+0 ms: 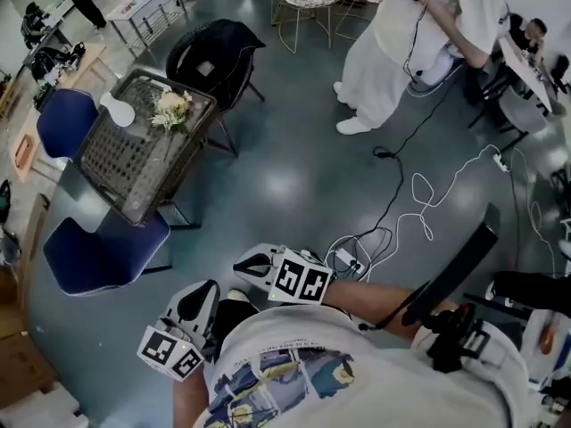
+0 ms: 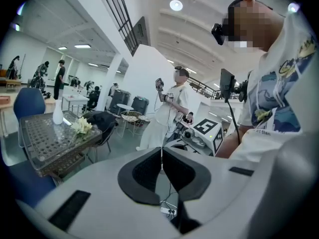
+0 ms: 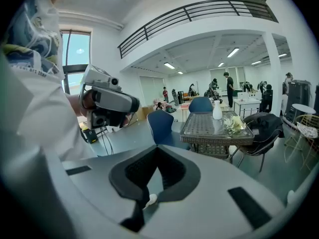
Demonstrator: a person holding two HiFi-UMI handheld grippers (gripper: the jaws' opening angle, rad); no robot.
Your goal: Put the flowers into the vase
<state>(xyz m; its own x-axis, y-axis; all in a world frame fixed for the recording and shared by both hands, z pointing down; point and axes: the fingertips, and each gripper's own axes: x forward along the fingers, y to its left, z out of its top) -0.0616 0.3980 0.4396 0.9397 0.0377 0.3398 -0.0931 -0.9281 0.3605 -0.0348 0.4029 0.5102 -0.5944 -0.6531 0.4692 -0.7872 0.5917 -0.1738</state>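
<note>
A bunch of pale flowers [image 1: 171,107] lies on the glass-topped wicker table [image 1: 134,163] at the upper left, next to a white vase [image 1: 118,110] that stands upright. Both grippers are held close to the person's body, far from the table. The left gripper [image 1: 207,289] is shut with nothing between its jaws, and so is the right gripper [image 1: 243,264]. In the left gripper view the flowers [image 2: 81,126] and vase [image 2: 58,112] sit far off to the left. The right gripper view has the vase [image 3: 217,110] and flowers [image 3: 234,124] well ahead on the table [image 3: 209,132].
Two blue chairs [image 1: 64,119] [image 1: 107,250] flank the table, and a black chair with a jacket [image 1: 219,56] stands behind it. White cables [image 1: 419,194] trail over the floor to the right. Another person in white [image 1: 401,43] stands at the back near wire side tables [image 1: 308,3].
</note>
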